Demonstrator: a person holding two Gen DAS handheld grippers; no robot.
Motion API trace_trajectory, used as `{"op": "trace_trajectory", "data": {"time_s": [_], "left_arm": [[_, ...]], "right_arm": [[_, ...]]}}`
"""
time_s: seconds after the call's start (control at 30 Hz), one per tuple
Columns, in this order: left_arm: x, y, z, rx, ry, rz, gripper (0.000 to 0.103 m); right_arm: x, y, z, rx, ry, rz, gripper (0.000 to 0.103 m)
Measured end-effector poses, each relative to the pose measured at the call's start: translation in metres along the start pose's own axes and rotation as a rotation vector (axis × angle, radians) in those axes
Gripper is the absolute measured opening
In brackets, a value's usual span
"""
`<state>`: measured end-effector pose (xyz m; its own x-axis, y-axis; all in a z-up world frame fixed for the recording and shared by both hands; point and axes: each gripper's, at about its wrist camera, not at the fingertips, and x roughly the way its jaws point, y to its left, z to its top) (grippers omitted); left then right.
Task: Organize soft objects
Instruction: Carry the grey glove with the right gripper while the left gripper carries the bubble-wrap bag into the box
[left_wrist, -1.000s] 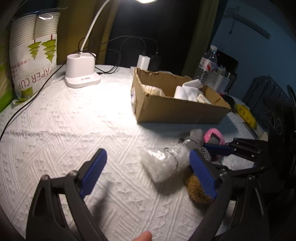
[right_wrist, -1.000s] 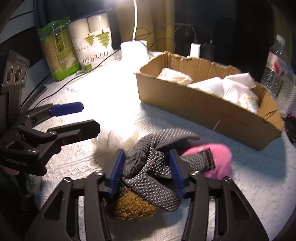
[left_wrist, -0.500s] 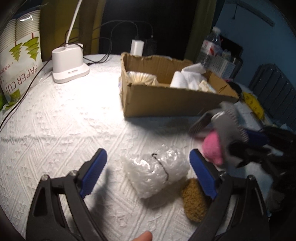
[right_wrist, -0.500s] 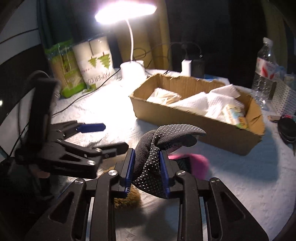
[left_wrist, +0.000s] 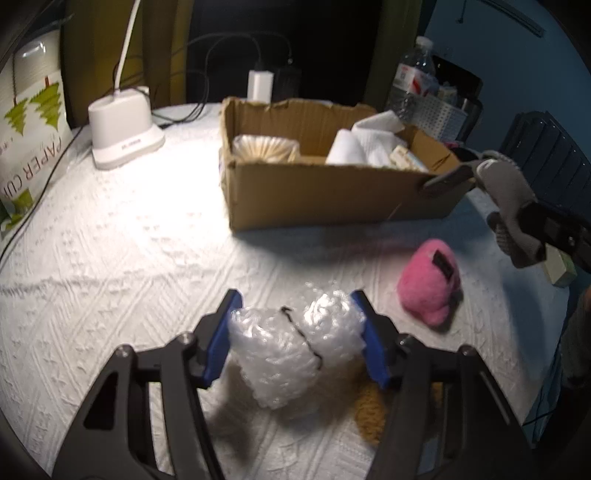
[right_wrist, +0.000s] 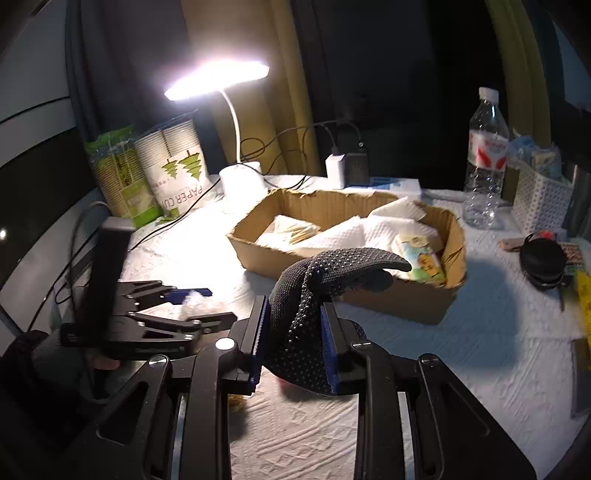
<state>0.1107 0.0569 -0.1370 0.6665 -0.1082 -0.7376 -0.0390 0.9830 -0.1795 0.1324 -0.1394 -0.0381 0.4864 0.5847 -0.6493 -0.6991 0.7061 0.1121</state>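
Gripping a dotted grey glove (right_wrist: 314, 295), the right gripper (right_wrist: 293, 341) faces the cardboard box (right_wrist: 406, 301) just ahead; left gripper (left_wrist: 295, 338) fingers pinch a bubble-wrap bundle (left_wrist: 291, 343) farther back.

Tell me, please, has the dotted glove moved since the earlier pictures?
Yes. The right gripper has lifted the dotted glove off the pink plush and carried it toward the cardboard box.

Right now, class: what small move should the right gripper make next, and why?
Probably carry the glove forward over the box and release. The right gripper already pinches it, lifted clear of the table, and the open box lies just ahead.
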Motion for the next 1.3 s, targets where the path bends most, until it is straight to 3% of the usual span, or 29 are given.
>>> {"op": "trace_trajectory", "data": {"time_s": [0.37, 0.6, 1.0, 1.3], "left_arm": [[-0.050, -0.015, 0.040, 0.051, -0.140, -0.013, 0.061], [-0.051, -0.012, 0.065, 0.076, -0.186, -0.007, 0.061], [-0.026, 0.014, 0.102, 0.034, -0.239, -0.028, 0.061], [-0.003, 0.024, 0.109, -0.014, -0.218, -0.076, 0.061]], "right_arm": [[-0.015, -0.010, 0.026, -0.018, -0.075, 0.016, 0.028], [-0.007, -0.013, 0.047, -0.044, -0.091, 0.015, 0.028], [0.051, -0.016, 0.074, -0.083, -0.029, 0.035, 0.028], [0.107, -0.022, 0.081, -0.048, 0.042, 0.068, 0.029]]}}
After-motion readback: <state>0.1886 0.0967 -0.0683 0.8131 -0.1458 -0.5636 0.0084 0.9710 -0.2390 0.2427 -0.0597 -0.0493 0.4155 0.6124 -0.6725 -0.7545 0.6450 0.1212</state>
